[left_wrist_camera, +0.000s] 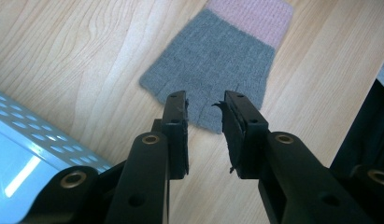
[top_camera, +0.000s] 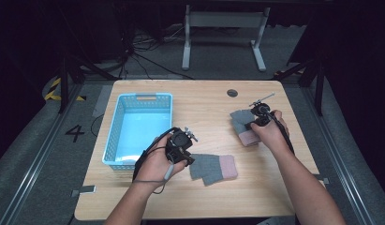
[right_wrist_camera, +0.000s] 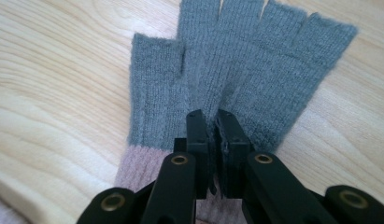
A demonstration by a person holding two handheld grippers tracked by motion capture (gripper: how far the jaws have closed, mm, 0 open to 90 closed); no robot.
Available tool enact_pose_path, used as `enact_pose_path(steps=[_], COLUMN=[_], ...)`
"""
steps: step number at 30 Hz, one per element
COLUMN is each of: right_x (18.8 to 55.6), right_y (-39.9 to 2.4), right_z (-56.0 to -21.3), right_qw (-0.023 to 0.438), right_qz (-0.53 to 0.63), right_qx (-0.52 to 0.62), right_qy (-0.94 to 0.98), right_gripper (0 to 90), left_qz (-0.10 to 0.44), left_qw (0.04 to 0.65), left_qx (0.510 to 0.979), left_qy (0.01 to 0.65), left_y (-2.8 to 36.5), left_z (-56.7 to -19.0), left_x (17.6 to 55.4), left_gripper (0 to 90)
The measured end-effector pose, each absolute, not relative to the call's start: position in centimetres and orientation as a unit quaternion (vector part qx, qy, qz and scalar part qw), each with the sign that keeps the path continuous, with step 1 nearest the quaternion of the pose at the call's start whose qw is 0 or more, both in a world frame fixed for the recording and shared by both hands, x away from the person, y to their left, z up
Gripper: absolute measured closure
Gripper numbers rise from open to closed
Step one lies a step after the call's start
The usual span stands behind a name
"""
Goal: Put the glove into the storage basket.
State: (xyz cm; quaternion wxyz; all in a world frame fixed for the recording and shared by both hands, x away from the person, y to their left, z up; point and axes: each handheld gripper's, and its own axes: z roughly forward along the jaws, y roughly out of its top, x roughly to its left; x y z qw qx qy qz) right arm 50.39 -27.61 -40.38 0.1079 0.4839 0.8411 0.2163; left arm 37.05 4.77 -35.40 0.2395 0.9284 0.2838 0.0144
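Observation:
Two grey fingerless gloves with pink cuffs lie on the wooden table (top_camera: 204, 197). One glove (top_camera: 213, 168) (left_wrist_camera: 217, 60) lies flat near the front middle. My left gripper (top_camera: 190, 160) (left_wrist_camera: 204, 105) hovers at its finger end, open, with bare wood and the glove's edge showing between the jaws. The other glove (top_camera: 241, 118) (right_wrist_camera: 245, 70) lies at the right, fingers pointing away from me. My right gripper (top_camera: 249, 125) (right_wrist_camera: 212, 116) comes down on its palm, jaws nearly together, pinching up a ridge of grey knit.
A light blue plastic basket (top_camera: 113, 136) (left_wrist_camera: 35, 140) stands at the table's left, close beside my left hand. A round cable hole (top_camera: 232, 93) sits near the far edge. The table's right edge (top_camera: 300, 126) is just past my right hand.

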Motion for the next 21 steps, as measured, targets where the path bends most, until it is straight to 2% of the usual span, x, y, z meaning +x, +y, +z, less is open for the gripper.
enact_pose_path(steps=[21], right_x=[47.7], right_y=[-27.6], right_z=[-36.3], right_qw=[0.11], right_qz=[0.257], right_qx=[0.45], right_qy=[0.848], right_gripper=[85.7], left_qz=[0.015], left_qw=[0.24], left_qx=[0.928], left_qy=[0.284], left_y=[4.9], left_z=[-35.0], left_x=[36.9], left_gripper=[71.0])
